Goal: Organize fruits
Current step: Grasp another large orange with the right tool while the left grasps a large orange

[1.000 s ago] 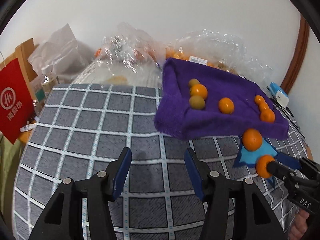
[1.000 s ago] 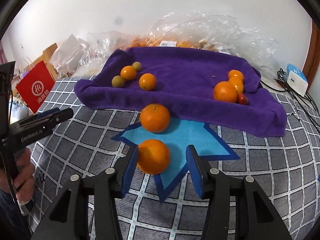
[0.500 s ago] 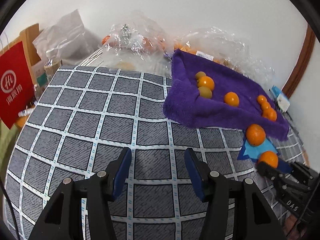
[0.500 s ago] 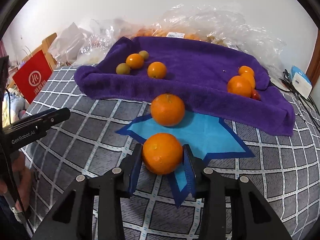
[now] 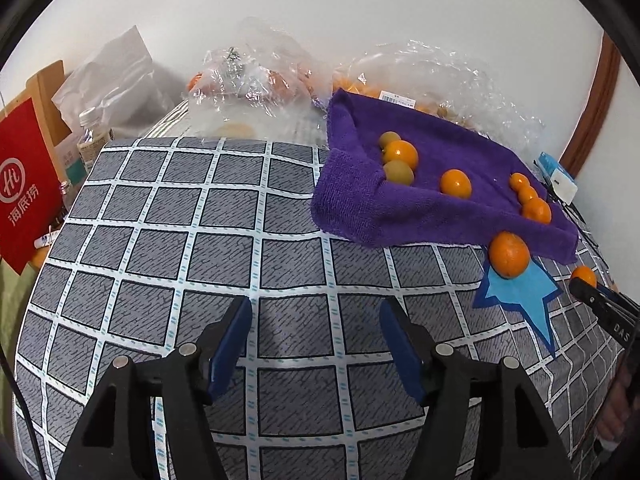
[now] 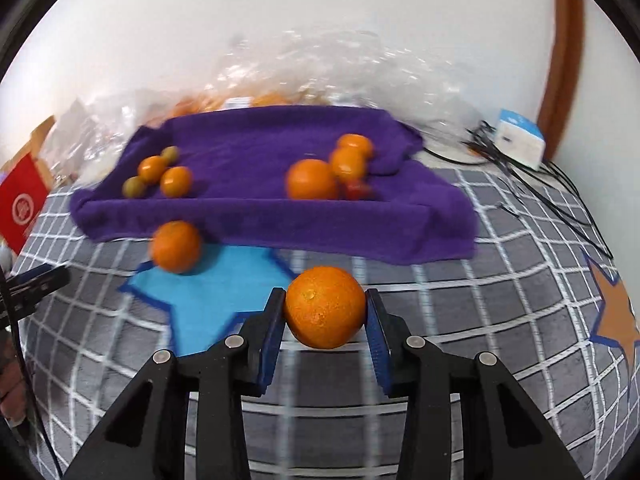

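Blue-padded right tongs (image 6: 325, 312) are clamped on an orange (image 6: 325, 307), one pad against each side of the fruit, holding it above the grey checked tabletop (image 6: 500, 280). At about ten o'clock from the held orange lies a blue star-shaped mat (image 6: 208, 292), and a second orange (image 6: 175, 246) rests on the mat's far edge, touching the front fold of the purple towel (image 6: 280, 220). The towel is spread with raised edges; at its eleven o'clock side sit small oranges and greenish fruits (image 6: 160, 174), and toward twelve o'clock a group of oranges (image 6: 332, 172) lies with something small and red beside them, blurred. An orange star-shaped mat (image 6: 618, 312) lies at three o'clock, near the picture's edge.

The left tongs (image 5: 316, 344) stand wide apart with nothing between them, hovering over bare checked cloth. From the left wrist view the towel (image 5: 400, 220) lies toward one o'clock, and the mat (image 5: 524, 292) with its orange (image 5: 509, 254) toward two o'clock. Clear plastic bags (image 5: 256, 76) of fruit are piled against the wall at twelve o'clock, and a red paper bag (image 5: 24, 196) stands at nine o'clock.
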A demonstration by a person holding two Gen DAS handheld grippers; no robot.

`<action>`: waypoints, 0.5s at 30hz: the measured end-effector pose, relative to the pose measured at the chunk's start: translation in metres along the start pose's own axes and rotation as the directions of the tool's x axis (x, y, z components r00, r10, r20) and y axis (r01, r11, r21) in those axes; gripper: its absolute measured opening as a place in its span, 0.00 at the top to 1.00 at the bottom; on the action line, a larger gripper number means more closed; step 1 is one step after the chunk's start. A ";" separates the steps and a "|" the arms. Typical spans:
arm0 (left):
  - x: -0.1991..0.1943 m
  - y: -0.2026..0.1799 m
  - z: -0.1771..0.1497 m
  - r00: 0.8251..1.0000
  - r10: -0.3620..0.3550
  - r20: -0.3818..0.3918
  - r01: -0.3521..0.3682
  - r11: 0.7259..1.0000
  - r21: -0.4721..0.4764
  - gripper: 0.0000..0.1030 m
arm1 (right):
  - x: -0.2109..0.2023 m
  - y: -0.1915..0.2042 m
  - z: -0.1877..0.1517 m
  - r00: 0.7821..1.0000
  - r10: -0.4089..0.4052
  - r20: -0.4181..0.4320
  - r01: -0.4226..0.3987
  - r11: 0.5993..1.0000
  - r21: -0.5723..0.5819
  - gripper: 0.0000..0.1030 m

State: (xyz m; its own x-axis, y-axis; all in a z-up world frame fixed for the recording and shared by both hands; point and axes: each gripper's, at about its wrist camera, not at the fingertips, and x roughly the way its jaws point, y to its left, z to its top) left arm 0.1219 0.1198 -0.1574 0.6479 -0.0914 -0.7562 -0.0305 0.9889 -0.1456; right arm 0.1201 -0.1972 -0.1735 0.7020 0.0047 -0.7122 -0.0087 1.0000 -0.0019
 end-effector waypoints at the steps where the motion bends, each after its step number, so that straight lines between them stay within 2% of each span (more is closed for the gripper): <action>1: 0.001 0.000 0.000 1.000 -0.002 0.000 0.002 1.000 -0.001 0.37 | 0.003 -0.003 0.001 1.000 -0.005 -0.003 0.005 1.000 0.006 0.62; 5: 0.003 0.000 0.001 1.000 -0.003 -0.004 0.003 1.000 0.006 0.35 | 0.011 -0.016 0.006 0.999 -0.032 -0.012 0.032 0.999 0.010 0.62; 15: 0.000 0.005 0.002 0.999 -0.034 0.009 0.035 0.999 -0.022 0.35 | 0.026 -0.027 0.008 0.998 0.044 -0.048 -0.042 0.998 0.042 0.62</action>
State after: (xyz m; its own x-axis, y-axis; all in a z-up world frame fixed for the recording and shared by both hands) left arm 0.1233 0.1250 -0.1575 0.6556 -0.1242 -0.7448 -0.0246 0.9823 -0.1855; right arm 0.1441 -0.2242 -0.1861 0.6660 0.0486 -0.7443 -0.0082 0.9983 0.0579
